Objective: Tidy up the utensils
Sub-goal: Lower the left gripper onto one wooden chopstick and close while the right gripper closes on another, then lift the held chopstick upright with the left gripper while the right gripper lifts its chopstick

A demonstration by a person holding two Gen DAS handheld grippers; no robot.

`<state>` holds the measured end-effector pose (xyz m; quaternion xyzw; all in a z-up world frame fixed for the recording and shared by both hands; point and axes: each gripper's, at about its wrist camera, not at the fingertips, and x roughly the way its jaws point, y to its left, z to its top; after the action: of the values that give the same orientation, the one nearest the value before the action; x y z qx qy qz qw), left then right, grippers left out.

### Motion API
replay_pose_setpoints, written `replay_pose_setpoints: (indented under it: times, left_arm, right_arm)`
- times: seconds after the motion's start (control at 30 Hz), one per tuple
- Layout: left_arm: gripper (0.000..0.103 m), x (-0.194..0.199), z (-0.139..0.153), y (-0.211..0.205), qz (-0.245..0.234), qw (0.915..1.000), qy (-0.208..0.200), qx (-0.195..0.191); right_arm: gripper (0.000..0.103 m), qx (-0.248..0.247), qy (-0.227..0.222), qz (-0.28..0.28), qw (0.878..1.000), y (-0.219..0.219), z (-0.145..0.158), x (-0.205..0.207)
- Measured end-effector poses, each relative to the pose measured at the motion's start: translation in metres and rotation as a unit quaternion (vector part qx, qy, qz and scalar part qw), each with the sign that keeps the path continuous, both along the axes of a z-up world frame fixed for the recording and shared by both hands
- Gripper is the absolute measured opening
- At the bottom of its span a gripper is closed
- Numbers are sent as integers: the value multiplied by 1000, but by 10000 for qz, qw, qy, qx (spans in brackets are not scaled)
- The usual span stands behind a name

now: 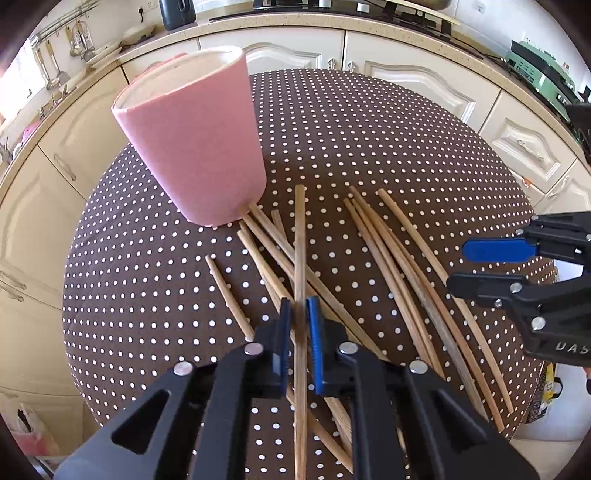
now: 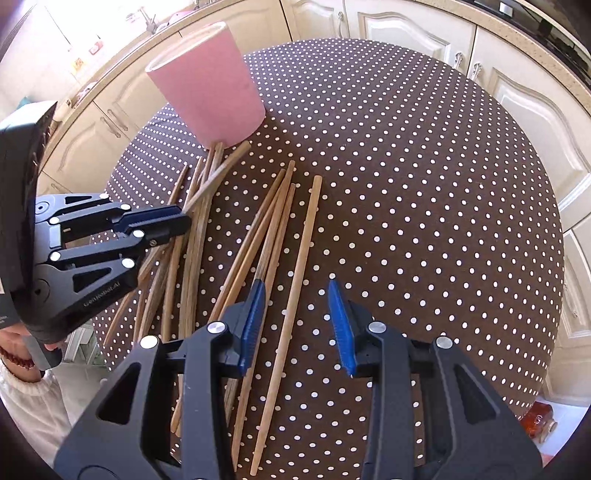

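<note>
Several wooden chopsticks lie scattered on a round table with a brown dotted cloth (image 1: 369, 129) (image 2: 406, 166). A pink cup (image 1: 195, 147) (image 2: 210, 96) stands at the far left, with some stick ends touching its base. My left gripper (image 1: 298, 306) (image 2: 186, 223) is shut on one chopstick (image 1: 300, 240), which runs straight between its blue pads. My right gripper (image 2: 295, 286) (image 1: 476, 267) points down over the right-hand bundle. It is open, and a single chopstick (image 2: 303, 236) lies on the cloth between its jaws, untouched by the pads.
Cream kitchen cabinets and a countertop curve around the table's far side. A black kettle (image 1: 176, 13) and a green appliance (image 1: 535, 70) sit on the counter. An amber bottle (image 2: 539, 421) stands on the floor to the right. A white sleeve (image 2: 22, 398) shows at lower left.
</note>
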<state>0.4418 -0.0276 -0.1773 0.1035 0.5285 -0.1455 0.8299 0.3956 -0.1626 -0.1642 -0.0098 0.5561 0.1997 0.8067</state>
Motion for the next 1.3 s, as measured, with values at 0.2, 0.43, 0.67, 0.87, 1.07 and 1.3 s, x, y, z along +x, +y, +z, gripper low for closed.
replay_pose_setpoints:
  times: [0.2,0.43,0.67,0.87,1.07,1.3]
  left_arm:
    - [6,-13,9,11,113,9996,-117,-243]
    - [6,-31,29,38,390,9970,-378,-554]
    - [6,-48,29,82,885,9945,-261,-502]
    - [6,-45,12,104,1149,9924,59,-436]
    - [6,-35,0,102,1194,9922,257,-263]
    - [6,-24,3,92,1068,9935,400,27]
  right_arm:
    - [34,-138,63,-37,9999,4,-9,15]
    - [30,-467,137,-5,9988,10,-9,22]
    - [21,-894,355,117,9953,37,-14,26]
    - [18,-1194,710,242,9900,64,-15,43]
    - [10,-1407,983,314,9847,77,-19,66]
    - [6,-1298,930,334,9866,78,-20,80]
